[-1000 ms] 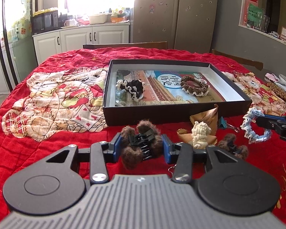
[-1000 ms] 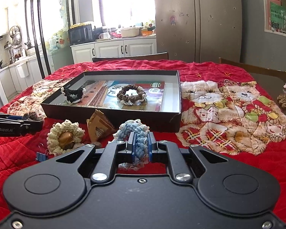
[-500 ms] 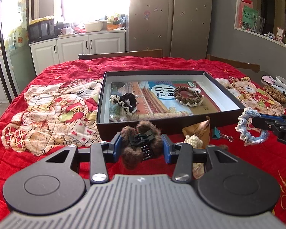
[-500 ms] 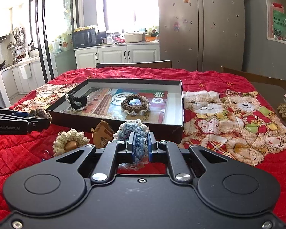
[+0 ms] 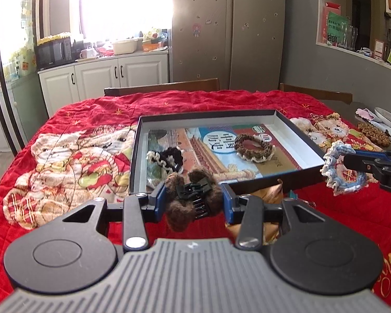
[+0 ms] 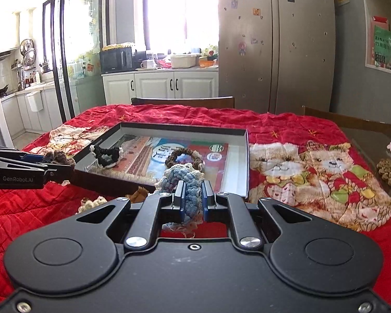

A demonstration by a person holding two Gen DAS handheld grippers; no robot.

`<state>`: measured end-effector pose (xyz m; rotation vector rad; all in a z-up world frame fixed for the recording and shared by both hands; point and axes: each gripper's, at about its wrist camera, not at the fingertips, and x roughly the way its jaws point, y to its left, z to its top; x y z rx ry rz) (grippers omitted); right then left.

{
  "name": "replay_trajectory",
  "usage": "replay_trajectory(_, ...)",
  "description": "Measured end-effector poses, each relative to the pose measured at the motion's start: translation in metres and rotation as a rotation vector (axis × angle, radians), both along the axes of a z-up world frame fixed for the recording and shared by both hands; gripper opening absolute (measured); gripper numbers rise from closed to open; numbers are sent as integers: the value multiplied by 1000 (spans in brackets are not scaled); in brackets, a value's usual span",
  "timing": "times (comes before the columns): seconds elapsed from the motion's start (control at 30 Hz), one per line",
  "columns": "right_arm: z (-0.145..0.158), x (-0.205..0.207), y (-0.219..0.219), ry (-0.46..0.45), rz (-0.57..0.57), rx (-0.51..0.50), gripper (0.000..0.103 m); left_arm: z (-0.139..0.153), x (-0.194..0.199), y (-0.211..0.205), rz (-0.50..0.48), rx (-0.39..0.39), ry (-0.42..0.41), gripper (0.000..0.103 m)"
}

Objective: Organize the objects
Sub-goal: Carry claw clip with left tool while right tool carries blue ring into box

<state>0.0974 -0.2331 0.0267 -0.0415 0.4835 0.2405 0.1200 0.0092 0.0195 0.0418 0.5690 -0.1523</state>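
Claw clip [image 5: 194, 200], teeth pointing right, clamped crosswise in left gripper [image 5: 194, 203]; right gripper [image 6: 191, 199] pinches blue scrunchie [image 6: 185, 182], both at box [image 5: 136, 156] front edge.

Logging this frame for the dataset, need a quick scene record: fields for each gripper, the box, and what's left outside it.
left gripper: shut on brown furry hair claw, held above the box's near edge
right gripper: shut on blue crochet scrunchie, near the box's near-right corner
box: open, shallow, black-walled, on red quilt
in box: black-and-white scrunchie at left, brown scrunchie toward right, both lying on a printed sheet
outside box: cream crochet piece, tan packet, in front of the near wall
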Motion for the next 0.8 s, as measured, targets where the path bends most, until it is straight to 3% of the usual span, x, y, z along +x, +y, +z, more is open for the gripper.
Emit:
replay_trajectory(0.5,40,32,12,-91,-1,-47,12,25,44,-9,-3,10,-40,47)
replay_trajectory(0.8,41,76,16,-70,-30,-29,12,29,82,-19,18,7,-36,47)
